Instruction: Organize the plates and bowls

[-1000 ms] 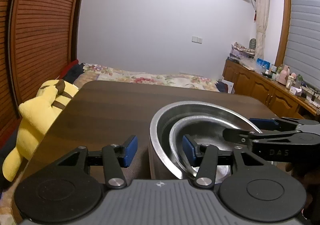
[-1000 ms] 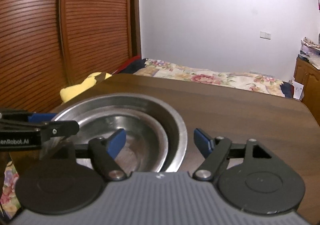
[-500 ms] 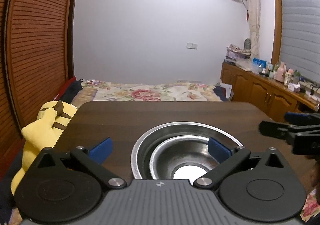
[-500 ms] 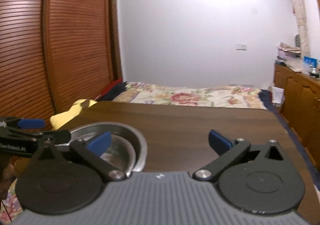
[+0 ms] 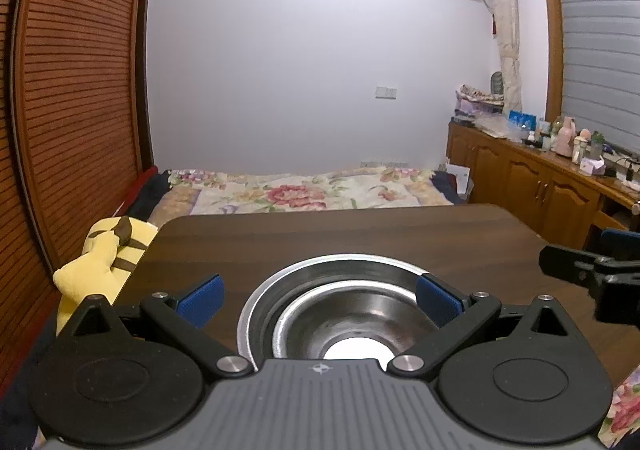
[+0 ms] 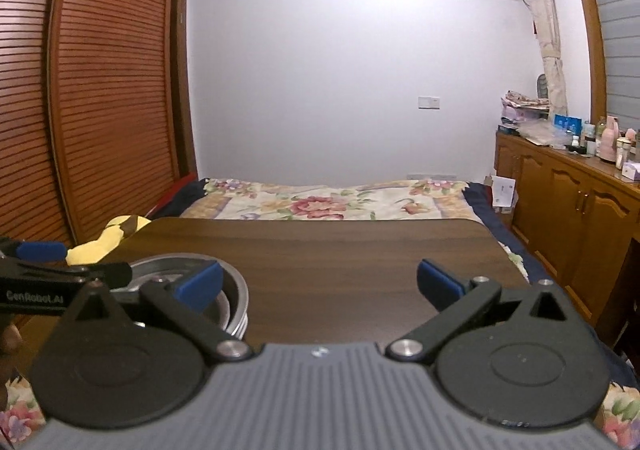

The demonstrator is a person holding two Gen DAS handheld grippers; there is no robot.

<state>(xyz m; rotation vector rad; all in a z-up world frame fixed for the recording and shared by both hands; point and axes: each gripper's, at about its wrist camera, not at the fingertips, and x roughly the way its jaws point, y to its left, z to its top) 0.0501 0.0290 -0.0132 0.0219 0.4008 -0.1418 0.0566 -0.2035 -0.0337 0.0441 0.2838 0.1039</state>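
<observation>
Dark wooden tabletop [image 5: 360, 238] carries two nested steel bowls [image 5: 352, 314] near its front edge. Left gripper [image 5: 318, 300] and right gripper [image 6: 316, 284] both stand wide, holding nothing.

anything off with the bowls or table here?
Nothing stands out. The small steel bowl sits nested upright in the large steel bowl on the table; no spill or dent shows. Both grippers are open and empty.
</observation>
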